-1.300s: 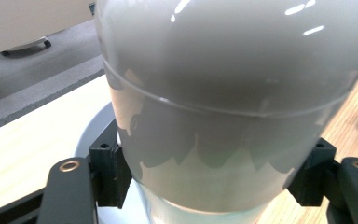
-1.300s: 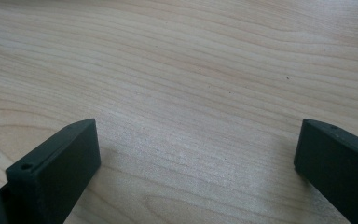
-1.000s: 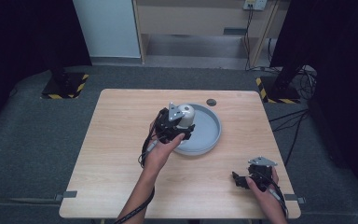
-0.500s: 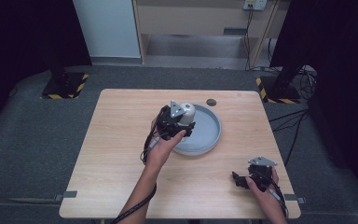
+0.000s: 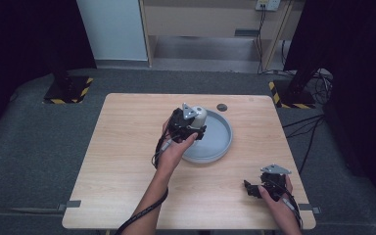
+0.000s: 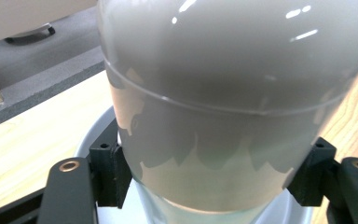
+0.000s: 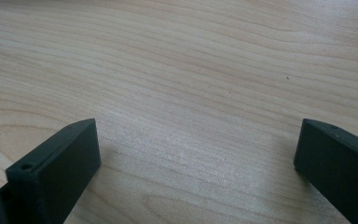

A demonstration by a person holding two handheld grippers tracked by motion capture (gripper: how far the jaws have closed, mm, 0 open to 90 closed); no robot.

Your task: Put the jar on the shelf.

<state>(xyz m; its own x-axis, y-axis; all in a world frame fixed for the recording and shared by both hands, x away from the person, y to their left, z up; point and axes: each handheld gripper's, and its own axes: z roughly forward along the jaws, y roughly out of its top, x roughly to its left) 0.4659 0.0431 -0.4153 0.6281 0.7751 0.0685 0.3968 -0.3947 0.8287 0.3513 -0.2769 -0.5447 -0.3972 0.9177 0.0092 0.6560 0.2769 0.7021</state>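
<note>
Near the middle of the high view the left tongs (image 5: 199,128) sit over the left part of a grey plate (image 5: 220,142), closed around a pale cup (image 5: 199,116). The hand (image 5: 176,147) and the black body of the tool cover most of the cup from above, so just a rounded light top shows behind the grey three-cornered plate; whether the cup's base touches the plate cannot be told from there.

In the left gripper view the cup (image 6: 233,93) takes up most of the frame, its top cut off by the upper edge. It looks like frosted glass with a faint leaf pattern round the lower half, and a thin line runs round it about mid-height. The two black jaws press its sides low down, one at the lower left and one at the lower right. Below it a strip of the grey plate (image 6: 91,137) curves in at the lower left, with the wooden table (image 6: 37,130) beyond. The foot of the cup is cut off by the lower edge.

At the lower right of the high view the right tongs (image 5: 252,189) rest on the table (image 5: 122,147) in the other hand (image 5: 279,193), well apart from the plate. In the right gripper view the jaws stand wide apart at the lower corners with nothing between them but bare wood (image 7: 191,93).

A small dark round thing (image 5: 221,107) lies on the table just above the plate; it is too small to make out.
</note>
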